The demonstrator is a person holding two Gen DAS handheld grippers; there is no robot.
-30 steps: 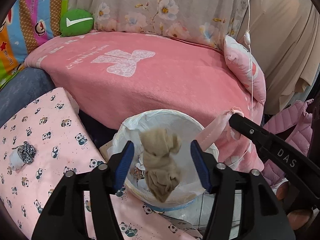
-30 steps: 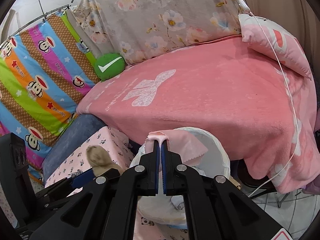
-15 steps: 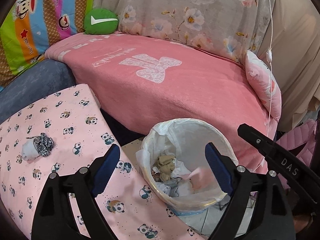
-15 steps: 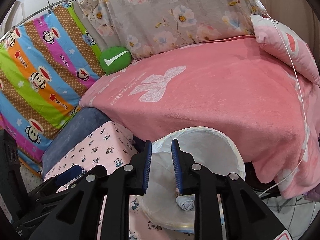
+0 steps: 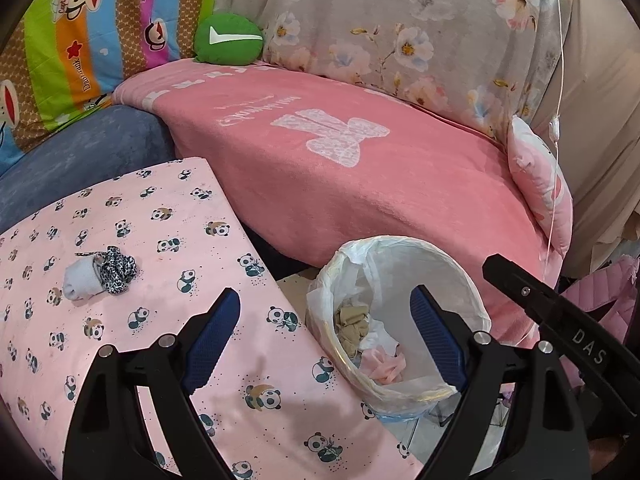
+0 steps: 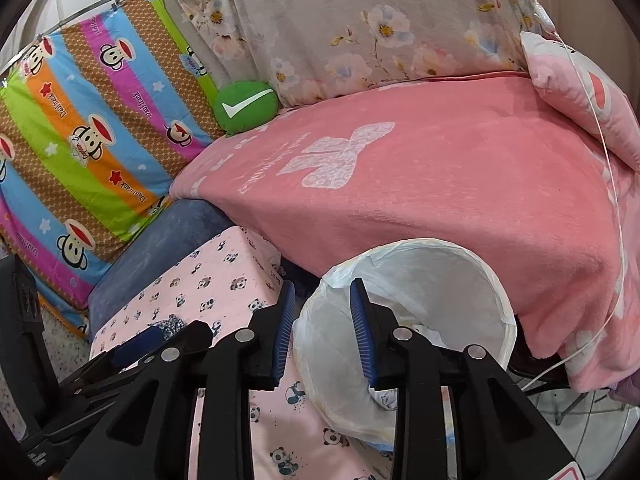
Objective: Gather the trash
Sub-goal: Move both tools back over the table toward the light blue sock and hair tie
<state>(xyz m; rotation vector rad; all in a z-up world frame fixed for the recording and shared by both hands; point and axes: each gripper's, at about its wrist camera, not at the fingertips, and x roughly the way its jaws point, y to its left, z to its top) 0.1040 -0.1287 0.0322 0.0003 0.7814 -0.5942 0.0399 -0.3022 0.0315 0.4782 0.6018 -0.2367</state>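
A round bin lined with a white bag (image 5: pixel 460 276) (image 6: pixel 496 296) stands beside the panda-print table (image 5: pixel 168 216) (image 6: pixel 224 264). Inside it lie a beige stocking (image 5: pixel 352 322) and a pink cloth (image 5: pixel 382 364). My left gripper (image 5: pixel 324 336) is open and empty, straddling the table's edge and the bin's near rim. My right gripper (image 6: pixel 322 330) hovers over the bin's left rim; its jaws are opening with nothing between them. On the table rests a white sock with a leopard-print piece (image 5: pixel 100 270), left of the left gripper; in the right wrist view only a bit of the leopard-print piece (image 6: pixel 170 326) shows.
A sofa under a pink blanket (image 5: pixel 360 176) (image 6: pixel 440 200) runs behind the bin, with a green cushion (image 5: pixel 228 40), a pink pillow (image 5: pixel 540 184) and a hanging white cable (image 5: pixel 556 128). The right gripper's body (image 5: pixel 560 320) crosses the left view's right side. Tiled floor (image 6: pixel 592 412) shows by the bin.
The left gripper let go of the beige stocking and the right let go of the pink cloth; both now lie in the bin. Both grippers opened and shifted left toward the table.
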